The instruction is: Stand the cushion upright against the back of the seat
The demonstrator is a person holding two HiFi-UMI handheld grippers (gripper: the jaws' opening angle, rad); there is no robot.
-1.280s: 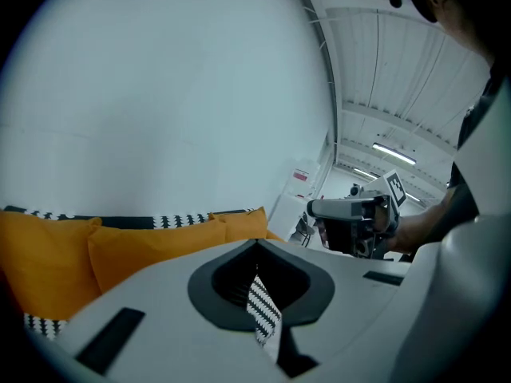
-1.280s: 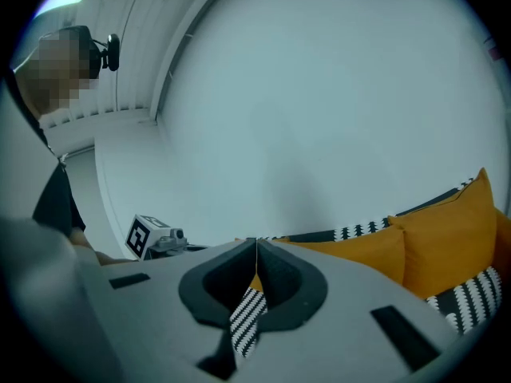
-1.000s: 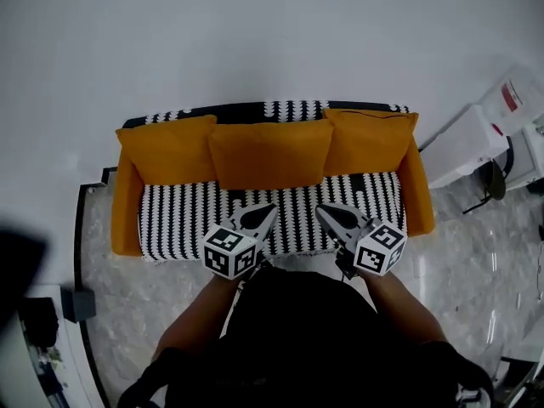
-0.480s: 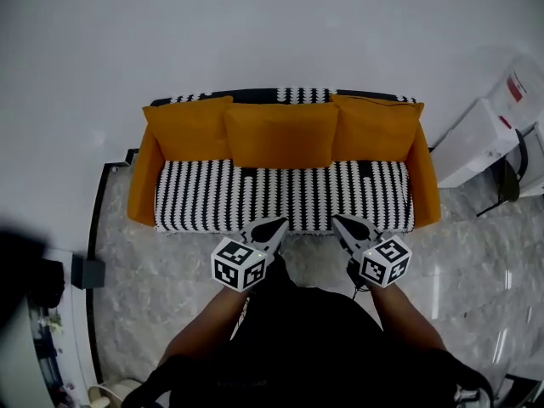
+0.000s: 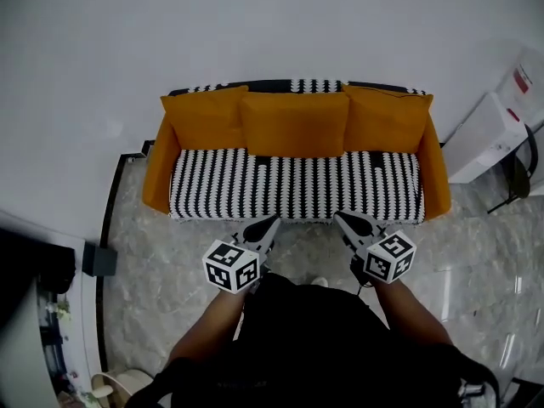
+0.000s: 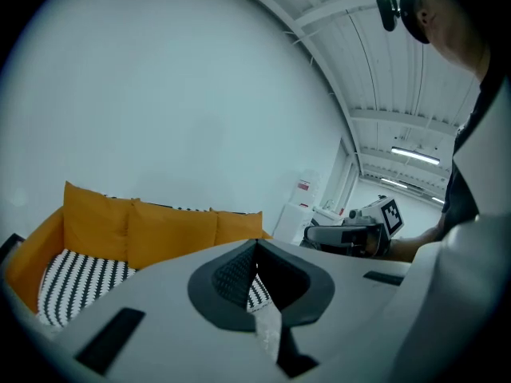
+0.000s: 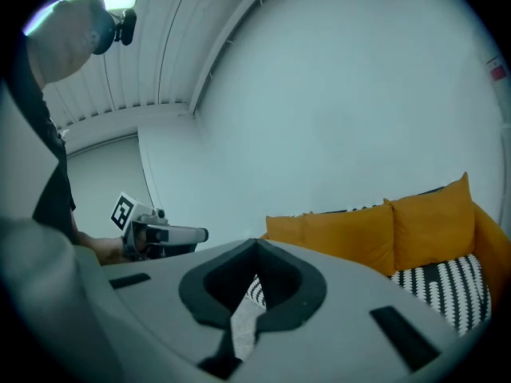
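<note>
Both my jaws are pressed together with nothing between them. My left gripper (image 5: 270, 221) and right gripper (image 5: 340, 218) hang side by side over the marble floor (image 5: 144, 270), just off the front edge of the sofa (image 5: 293, 185). The cushion (image 5: 294, 124) stands upright at the middle of the seat's back edge, between a left cushion (image 5: 206, 117) and a right cushion (image 5: 387, 119). It seems to overlap both, though from above I can't be sure.
</note>
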